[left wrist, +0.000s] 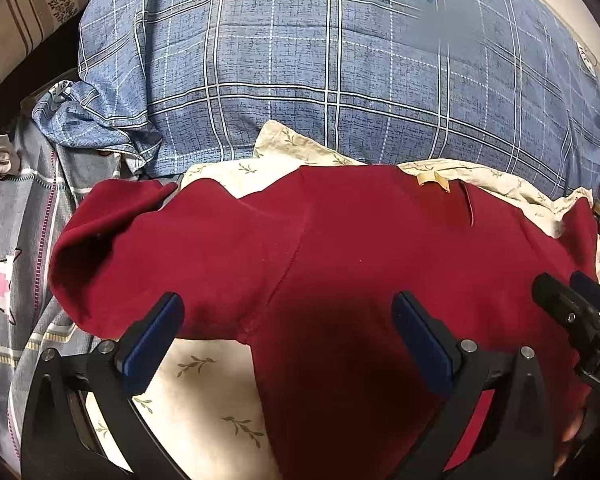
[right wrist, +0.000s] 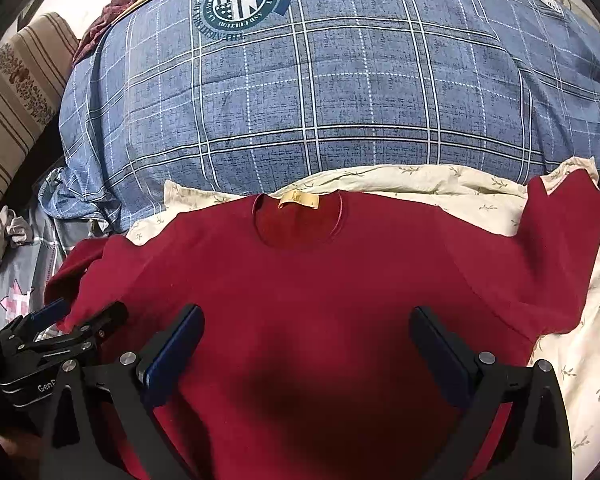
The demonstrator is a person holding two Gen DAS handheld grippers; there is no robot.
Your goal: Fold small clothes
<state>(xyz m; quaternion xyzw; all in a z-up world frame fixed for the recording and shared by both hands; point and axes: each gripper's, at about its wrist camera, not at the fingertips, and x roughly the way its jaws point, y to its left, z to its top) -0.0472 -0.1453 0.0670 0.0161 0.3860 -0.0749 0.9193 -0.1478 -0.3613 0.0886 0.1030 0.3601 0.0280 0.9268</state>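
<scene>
The red shirt (right wrist: 300, 280) lies spread out, front up, on a cream sheet (right wrist: 580, 320) with small leaf prints. Its round neck faces away, with a yellow tag (right wrist: 299, 201) inside. One sleeve (right wrist: 556, 216) reaches out to the right and lies flat. The other sleeve (left wrist: 112, 216) is bunched up at the left.

The right gripper (right wrist: 306, 330) hangs over the middle of the shirt, jaws wide apart, holding nothing. The left gripper (left wrist: 288, 316) hangs over the left side of the shirt, near the armpit seam, jaws wide apart too. It may be touching the cloth, but that is hard to tell.

Behind the shirt sits a big blue checked quilt (right wrist: 340, 100) with a round badge (right wrist: 242, 2) printed on it. At the far left is a grey bedsheet (left wrist: 16, 240) with a pink star.
</scene>
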